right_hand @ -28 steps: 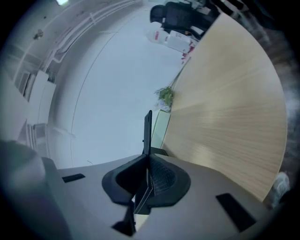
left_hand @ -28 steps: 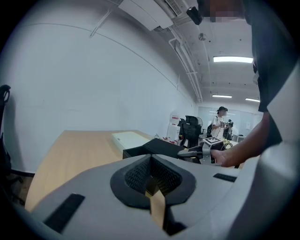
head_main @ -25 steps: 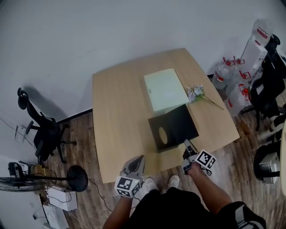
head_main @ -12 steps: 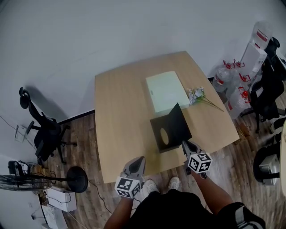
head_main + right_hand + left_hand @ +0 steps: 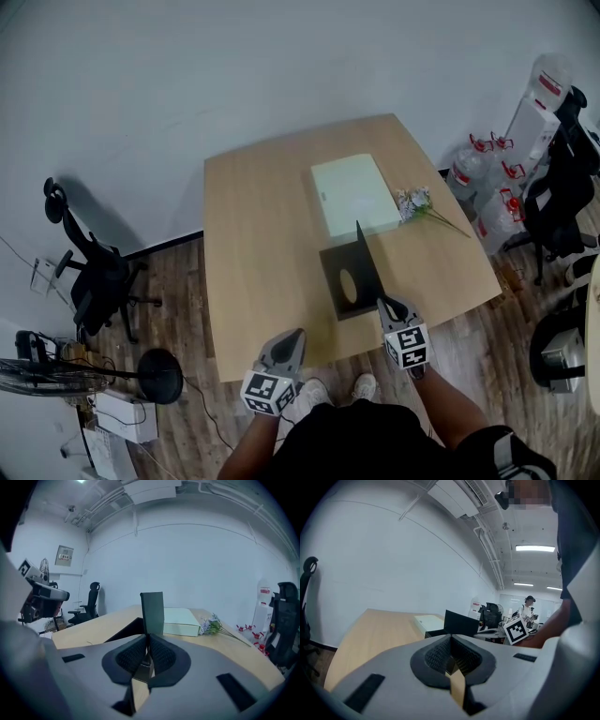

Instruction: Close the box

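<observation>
A black box (image 5: 343,281) lies on the wooden table (image 5: 255,234) near its front edge, its flat part showing an oval hole. Its flap (image 5: 366,255) stands almost upright, seen edge-on from the head view. My right gripper (image 5: 382,303) is shut on that flap's near lower corner; in the right gripper view the flap (image 5: 152,612) rises straight up from the gripper (image 5: 148,657). My left gripper (image 5: 292,336) hangs at the table's front edge, left of the box, shut and holding nothing (image 5: 451,660).
A pale green closed box (image 5: 352,194) lies just behind the black one, with a sprig of flowers (image 5: 418,200) to its right. An office chair (image 5: 89,272) and a fan base (image 5: 161,373) stand left; water bottles (image 5: 487,169) and dark chairs (image 5: 562,187) stand right.
The black flap has swung up from lying flat to nearly upright. My right gripper moved left with its corner. The left gripper stayed where it was.
</observation>
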